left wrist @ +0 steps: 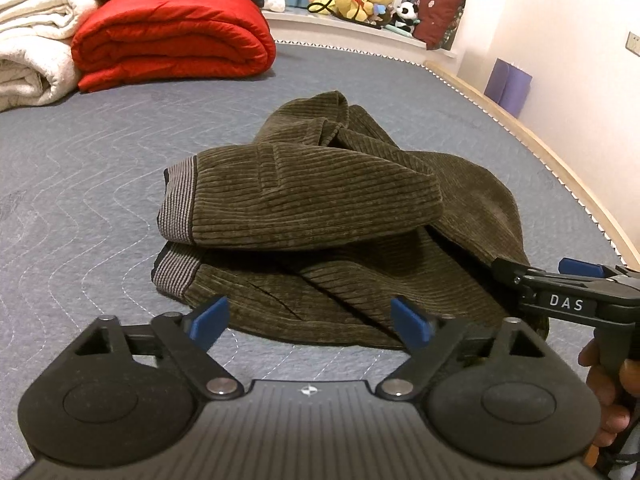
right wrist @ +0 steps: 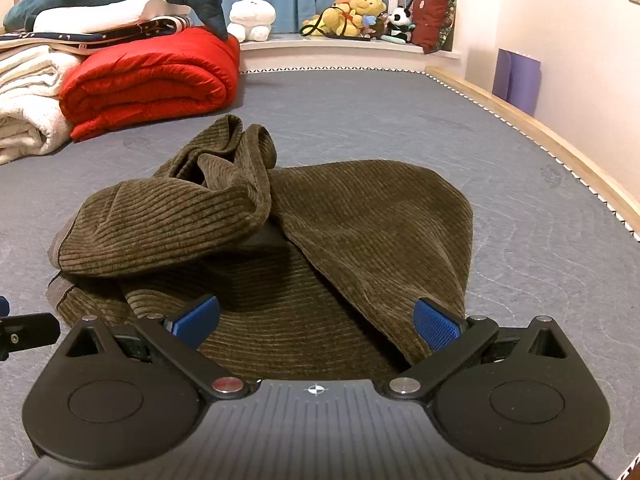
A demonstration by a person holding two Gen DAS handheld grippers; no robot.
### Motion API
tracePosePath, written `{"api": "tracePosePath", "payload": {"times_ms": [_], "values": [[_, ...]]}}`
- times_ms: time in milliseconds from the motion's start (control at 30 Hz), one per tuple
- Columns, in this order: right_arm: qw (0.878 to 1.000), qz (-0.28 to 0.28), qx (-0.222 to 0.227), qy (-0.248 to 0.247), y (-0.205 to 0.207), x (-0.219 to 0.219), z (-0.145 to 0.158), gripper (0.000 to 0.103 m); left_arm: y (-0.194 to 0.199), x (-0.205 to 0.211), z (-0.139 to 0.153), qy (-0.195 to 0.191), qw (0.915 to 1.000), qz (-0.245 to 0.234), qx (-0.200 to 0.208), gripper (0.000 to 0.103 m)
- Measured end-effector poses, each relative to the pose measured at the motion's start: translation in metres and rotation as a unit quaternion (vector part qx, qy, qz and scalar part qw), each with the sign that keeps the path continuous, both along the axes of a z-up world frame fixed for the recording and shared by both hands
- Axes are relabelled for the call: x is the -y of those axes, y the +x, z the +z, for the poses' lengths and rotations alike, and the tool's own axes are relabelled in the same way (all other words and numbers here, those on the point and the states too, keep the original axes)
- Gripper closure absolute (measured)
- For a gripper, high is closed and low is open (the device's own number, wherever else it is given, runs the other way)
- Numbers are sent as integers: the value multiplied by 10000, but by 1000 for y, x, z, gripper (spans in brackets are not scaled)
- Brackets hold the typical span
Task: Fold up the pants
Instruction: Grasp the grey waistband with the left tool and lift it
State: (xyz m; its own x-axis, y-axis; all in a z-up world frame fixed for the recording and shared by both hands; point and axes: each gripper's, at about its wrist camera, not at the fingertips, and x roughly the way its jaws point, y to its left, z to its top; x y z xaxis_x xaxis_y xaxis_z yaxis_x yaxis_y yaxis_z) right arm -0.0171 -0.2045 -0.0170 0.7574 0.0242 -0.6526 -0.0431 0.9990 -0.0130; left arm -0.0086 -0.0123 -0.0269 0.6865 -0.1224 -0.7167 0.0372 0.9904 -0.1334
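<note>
Olive-brown corduroy pants [left wrist: 320, 200] lie crumpled on the grey-blue quilted mattress [left wrist: 80, 200], their grey striped cuffs [left wrist: 176, 208] stacked at the left. My left gripper [left wrist: 310, 322] is open at the near hem, its blue pads clear of the cloth. In the right wrist view the pants [right wrist: 280, 220] fill the middle, one leg folded and twisted over the rest. My right gripper [right wrist: 316, 322] is open just above the near part of the fabric, pads not pressing. It also shows at the right edge of the left wrist view, right gripper [left wrist: 538, 270], beside the pants.
A folded red quilt [left wrist: 172, 36] and white blankets [left wrist: 32, 40] are stacked at the far left. Plush toys [left wrist: 360, 0] and a dark red cushion [left wrist: 438, 14] sit on the ledge behind. A wooden bed rail [left wrist: 560, 160] runs along the right. A hand [left wrist: 608, 400] holds the right gripper.
</note>
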Motion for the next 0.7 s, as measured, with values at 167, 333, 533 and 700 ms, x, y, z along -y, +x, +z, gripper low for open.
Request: {"api": "tracePosePath", "payload": {"times_ms": [167,333,533,700], "values": [[10000,35,32,-28,0,-3,1,1,0,-16,9,-29,9996,254,125,94],[9991,311,271,2,-2,-10,6,6,24,-60,31,-12,9984,557,125,100],[9974,521,383,311,4,-15,10,44,69,-68,28,281,9995,-99,130,88],[9966,736,199,327,13,-21,0,39,84,-42,-26,697,9946,-766,-79,26]]}}
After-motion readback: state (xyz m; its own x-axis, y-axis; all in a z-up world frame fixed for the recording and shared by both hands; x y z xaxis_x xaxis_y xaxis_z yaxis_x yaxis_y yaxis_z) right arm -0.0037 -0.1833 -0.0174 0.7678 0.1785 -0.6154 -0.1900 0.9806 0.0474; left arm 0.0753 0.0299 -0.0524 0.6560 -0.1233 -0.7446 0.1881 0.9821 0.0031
